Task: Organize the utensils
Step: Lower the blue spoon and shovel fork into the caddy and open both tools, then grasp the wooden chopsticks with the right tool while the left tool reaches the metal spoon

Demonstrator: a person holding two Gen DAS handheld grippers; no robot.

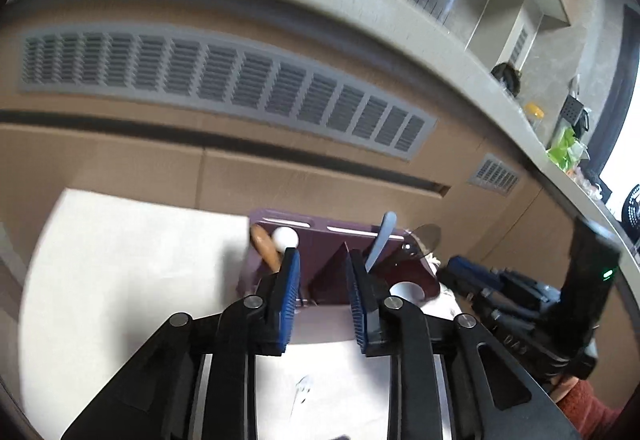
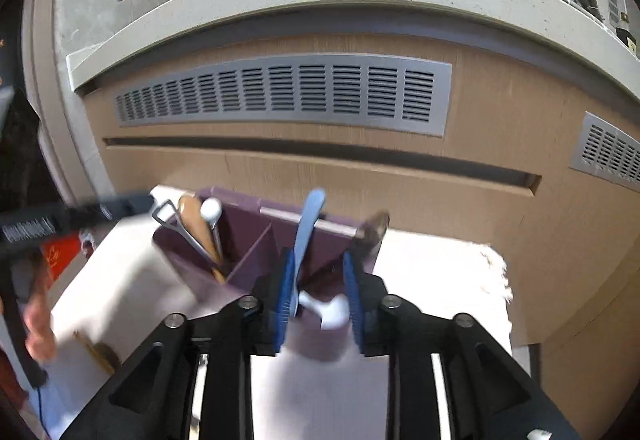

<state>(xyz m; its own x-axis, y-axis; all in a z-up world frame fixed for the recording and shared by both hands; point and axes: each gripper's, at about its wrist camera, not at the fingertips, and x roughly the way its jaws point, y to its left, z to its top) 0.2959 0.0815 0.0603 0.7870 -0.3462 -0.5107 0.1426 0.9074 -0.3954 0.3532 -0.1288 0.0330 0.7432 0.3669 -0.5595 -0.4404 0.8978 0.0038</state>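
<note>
Kitchen corner: tan wood-grain cabinet fronts with grey slotted vents under a pale speckled counter. In front, a white tabletop [image 2: 432, 272] with a frayed cloth edge on its right.

On it stands a purple plastic utensil caddy [image 2: 248, 224], rigid, split by slanted dividers. Left compartment: wooden spoon [image 2: 196, 224], a white-knobbed utensil [image 2: 211, 209], a wire-handled metal tool [image 2: 176, 226]. Right compartment: light-blue plastic utensil [image 2: 306, 232], handle up and leaning; a dark rounded piece [image 2: 374, 226] at the far right rim, too blurred to name.

Left hand-held gripper [image 1: 322, 294]: jaws partly apart, nothing between them, aimed at the caddy's middle. Right hand-held gripper [image 2: 316, 300]: jaws partly apart; the blue utensil lies against the left pad, and the right pad stands clear of it, so it reads as unclamped.

Handling, as judged: all pieces light and stiff. Blue plastic smooth, likely slippery; best taken mid-handle, across the flat. Wood grippier. The caddy could slide or tip if nudged.
</note>
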